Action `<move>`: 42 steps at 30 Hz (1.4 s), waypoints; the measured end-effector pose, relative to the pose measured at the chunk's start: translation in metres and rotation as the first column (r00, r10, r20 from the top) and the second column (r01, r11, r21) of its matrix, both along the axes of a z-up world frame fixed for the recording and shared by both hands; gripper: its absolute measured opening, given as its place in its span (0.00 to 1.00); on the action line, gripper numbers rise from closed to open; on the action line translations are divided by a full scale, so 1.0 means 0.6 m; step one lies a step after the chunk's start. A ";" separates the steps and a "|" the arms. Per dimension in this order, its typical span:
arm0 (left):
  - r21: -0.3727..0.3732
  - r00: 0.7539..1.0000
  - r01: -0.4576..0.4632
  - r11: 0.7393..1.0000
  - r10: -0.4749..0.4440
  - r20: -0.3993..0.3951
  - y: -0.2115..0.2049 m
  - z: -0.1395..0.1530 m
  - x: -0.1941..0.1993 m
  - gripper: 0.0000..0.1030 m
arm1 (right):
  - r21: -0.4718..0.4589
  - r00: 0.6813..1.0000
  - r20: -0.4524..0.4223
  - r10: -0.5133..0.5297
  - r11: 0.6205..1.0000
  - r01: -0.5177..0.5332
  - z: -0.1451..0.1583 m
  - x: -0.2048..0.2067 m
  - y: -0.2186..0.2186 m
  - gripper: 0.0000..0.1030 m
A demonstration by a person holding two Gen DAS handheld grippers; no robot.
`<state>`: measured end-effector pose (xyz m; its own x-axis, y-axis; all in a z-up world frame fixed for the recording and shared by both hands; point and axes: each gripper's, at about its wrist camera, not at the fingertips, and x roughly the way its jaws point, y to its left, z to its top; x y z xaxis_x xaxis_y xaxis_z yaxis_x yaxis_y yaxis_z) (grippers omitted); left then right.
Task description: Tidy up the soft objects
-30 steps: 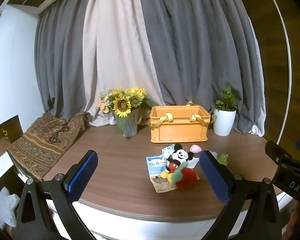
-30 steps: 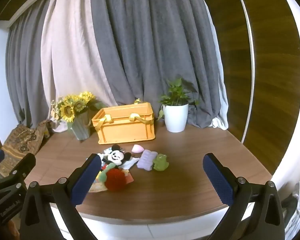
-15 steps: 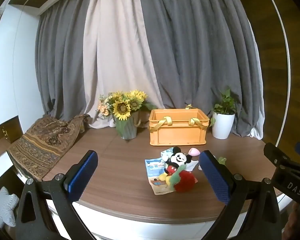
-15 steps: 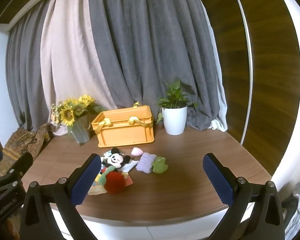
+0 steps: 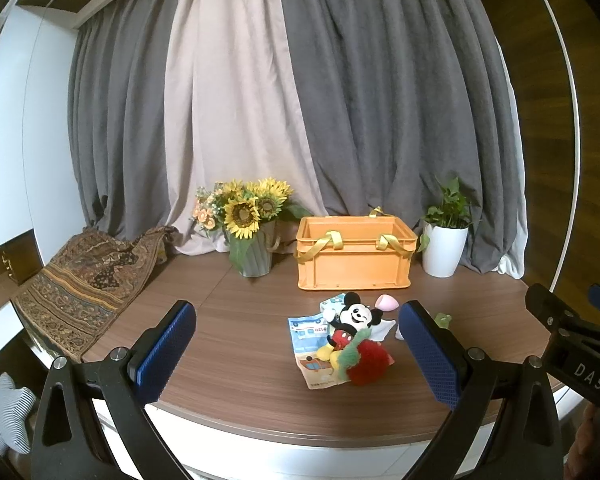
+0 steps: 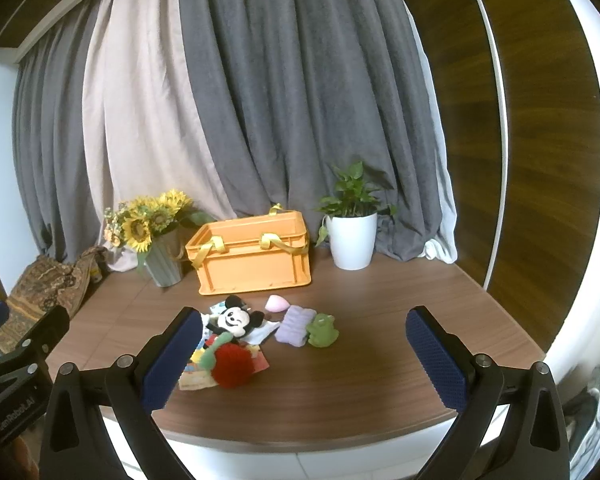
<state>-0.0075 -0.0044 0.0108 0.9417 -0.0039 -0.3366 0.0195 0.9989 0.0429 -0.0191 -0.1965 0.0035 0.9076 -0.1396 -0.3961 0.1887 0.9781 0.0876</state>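
Observation:
A heap of soft things lies mid-table: a mouse plush, a red strawberry plush, printed cloth packs, a pink piece, a lilac sponge and a green frog. Behind them stands an orange crate with yellow straps. My left gripper is open, near the table's front edge, short of the heap. My right gripper is open too, held above the front edge with nothing between its fingers.
A sunflower vase stands left of the crate and a white potted plant right of it. A patterned cloth drapes the table's left end. Curtains hang behind. The brown tabletop has a curved front edge.
Both views have shifted slightly: the table contents sit a little higher and closer in frame. Both grippers remain open; nothing on the table has moved.

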 end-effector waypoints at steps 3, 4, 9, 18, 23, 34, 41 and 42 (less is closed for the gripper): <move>-0.001 1.000 0.001 1.000 -0.001 0.000 0.001 0.000 0.000 1.00 | -0.001 1.000 0.000 -0.001 1.000 0.001 0.003 0.003 0.002 1.00; -0.002 1.000 0.002 1.000 -0.002 -0.001 0.001 0.000 0.000 1.00 | -0.002 1.000 -0.001 0.001 1.000 -0.001 0.003 0.003 0.002 1.00; -0.003 1.000 0.000 1.000 0.000 0.000 0.002 -0.001 0.000 1.00 | -0.001 1.000 0.000 0.001 1.000 -0.001 0.000 0.001 0.002 1.00; -0.005 1.000 0.002 1.000 -0.002 -0.001 0.004 -0.002 0.000 1.00 | -0.004 1.000 0.001 0.000 1.000 0.000 0.000 0.001 0.006 1.00; -0.005 1.000 0.002 1.000 -0.002 -0.002 0.004 -0.002 0.000 1.00 | -0.005 1.000 0.002 0.002 1.000 -0.002 0.002 0.002 0.008 1.00; -0.007 1.000 0.003 1.000 -0.003 -0.004 0.004 -0.002 0.001 1.00 | -0.010 1.000 0.005 -0.001 1.000 0.001 0.008 0.005 0.008 1.00; -0.008 1.000 0.006 1.000 -0.006 -0.005 0.003 -0.004 -0.001 1.00 | -0.013 1.000 0.006 0.001 1.000 -0.001 0.006 0.003 0.008 1.00; -0.008 1.000 0.006 1.000 -0.006 -0.005 0.002 -0.005 -0.002 1.00 | -0.011 1.000 0.006 0.003 1.000 -0.003 0.006 0.002 0.008 1.00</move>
<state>-0.0088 -0.0032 0.0080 0.9400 -0.0124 -0.3410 0.0259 0.9991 0.0351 -0.0177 -0.1919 0.0068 0.9102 -0.1416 -0.3893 0.1856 0.9795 0.0777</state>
